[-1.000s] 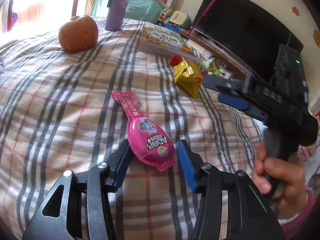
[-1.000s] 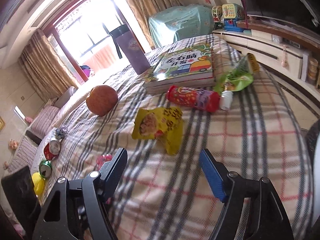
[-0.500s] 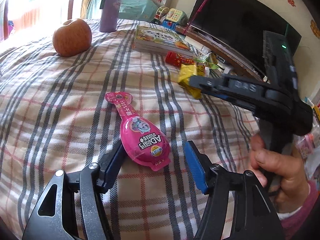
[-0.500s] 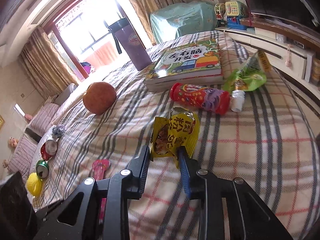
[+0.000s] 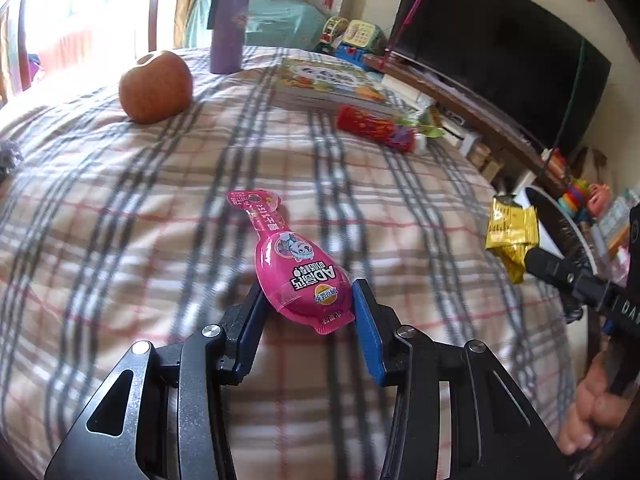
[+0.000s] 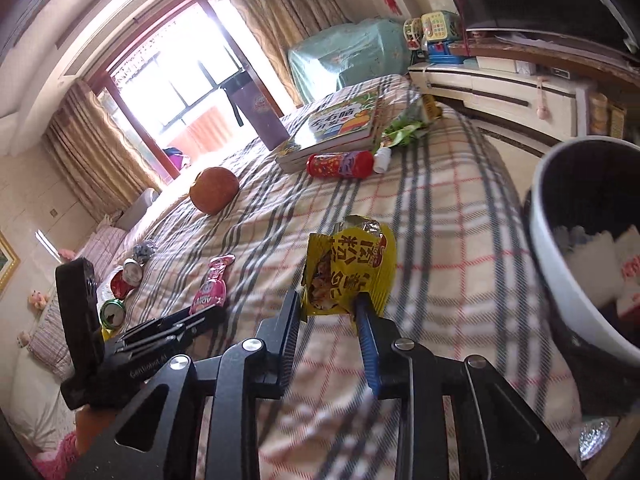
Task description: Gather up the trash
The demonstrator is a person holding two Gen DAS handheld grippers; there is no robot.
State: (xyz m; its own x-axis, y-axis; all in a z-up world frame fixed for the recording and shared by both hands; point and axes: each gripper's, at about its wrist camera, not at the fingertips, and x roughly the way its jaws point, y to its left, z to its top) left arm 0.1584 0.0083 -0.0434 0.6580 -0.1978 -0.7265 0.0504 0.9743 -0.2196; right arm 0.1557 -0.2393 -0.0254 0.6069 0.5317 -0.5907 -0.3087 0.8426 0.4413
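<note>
Now the right gripper (image 6: pixel 329 312) has its fingers (image 6: pixel 366 330) pinching the lower edge of the yellow snack bag (image 6: pixel 349 270), which hangs clear of the plaid bedspread (image 6: pixel 440 184) with its torn mouth uppermost. Gripping it by the bottom hem probably keeps crumbs from tipping out on the way to the waste bin (image 6: pixel 560 280), whose white rim sits at about 3 o'clock from the bag, with paper scraps already inside.

The left gripper (image 5: pixel 308 304) has just been closing its fingers (image 5: pixel 366 320) around the wide end of the pink candy wrapper (image 5: pixel 298 268). Both pads appear to touch its sides, though whether they press firmly I cannot tell. The wrapper lies flat on the bed, its narrow tail pointing toward 11 o'clock. Taking the fat end gives the pads more to bite on than the thin tail.

Further out in the left wrist view, an apple (image 5: pixel 156 86) sits at 11 o'clock, a purple flask (image 5: pixel 229 24) at 12, a picture book (image 5: pixel 328 82) and a red tube (image 5: pixel 376 128) toward 1 o'clock.

Both tools tilt downward toward the bed. The person's right hand (image 5: pixel 592 408) wraps the handle at the lower right edge of the left view, with the bag carried out at 3 o'clock, near the bin.
</note>
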